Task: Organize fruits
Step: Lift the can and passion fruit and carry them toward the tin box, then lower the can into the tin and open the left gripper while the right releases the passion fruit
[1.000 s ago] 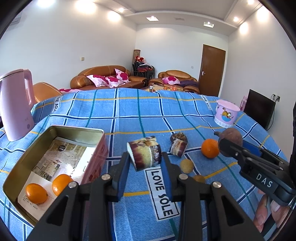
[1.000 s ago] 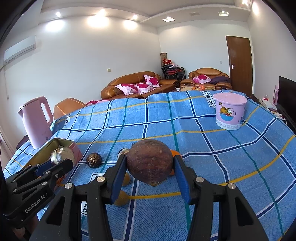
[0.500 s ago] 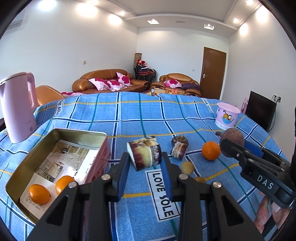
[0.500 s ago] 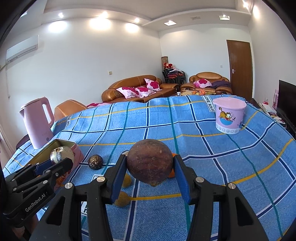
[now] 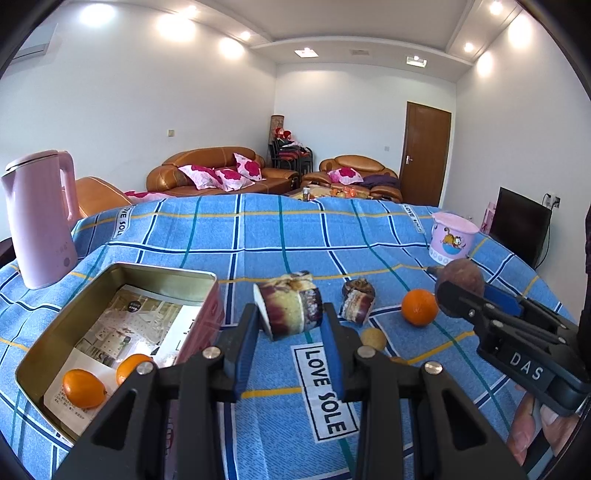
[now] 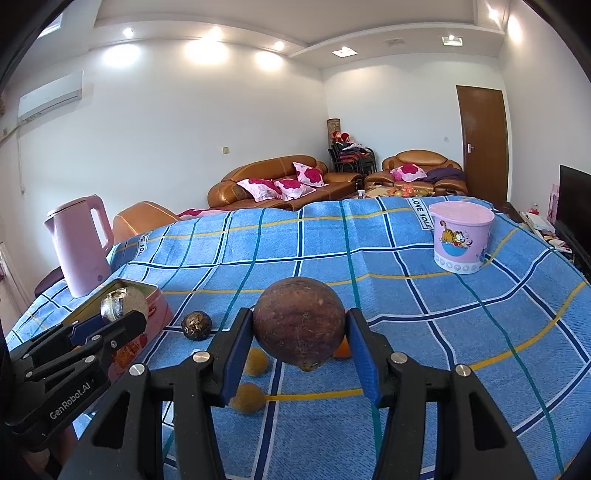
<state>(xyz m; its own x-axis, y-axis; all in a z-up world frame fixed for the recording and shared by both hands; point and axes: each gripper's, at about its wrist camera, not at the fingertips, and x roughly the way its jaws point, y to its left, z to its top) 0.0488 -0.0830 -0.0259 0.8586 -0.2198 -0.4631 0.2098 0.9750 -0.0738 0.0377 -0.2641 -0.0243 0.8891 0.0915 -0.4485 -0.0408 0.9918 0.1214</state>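
The left gripper (image 5: 289, 328) pinches a cut fruit piece (image 5: 288, 309) beside the tin (image 5: 122, 273); the right gripper (image 6: 299, 343) clamps a round brown fruit (image 6: 299, 328), perhaps only by its sides, so it could roll free.

We see a bright room lit by recessed ceiling spots (image 5: 177, 27) that bloom into glare on the white walls. Both views are sharp, shadows are soft, and fisheye bending darkens the corners.
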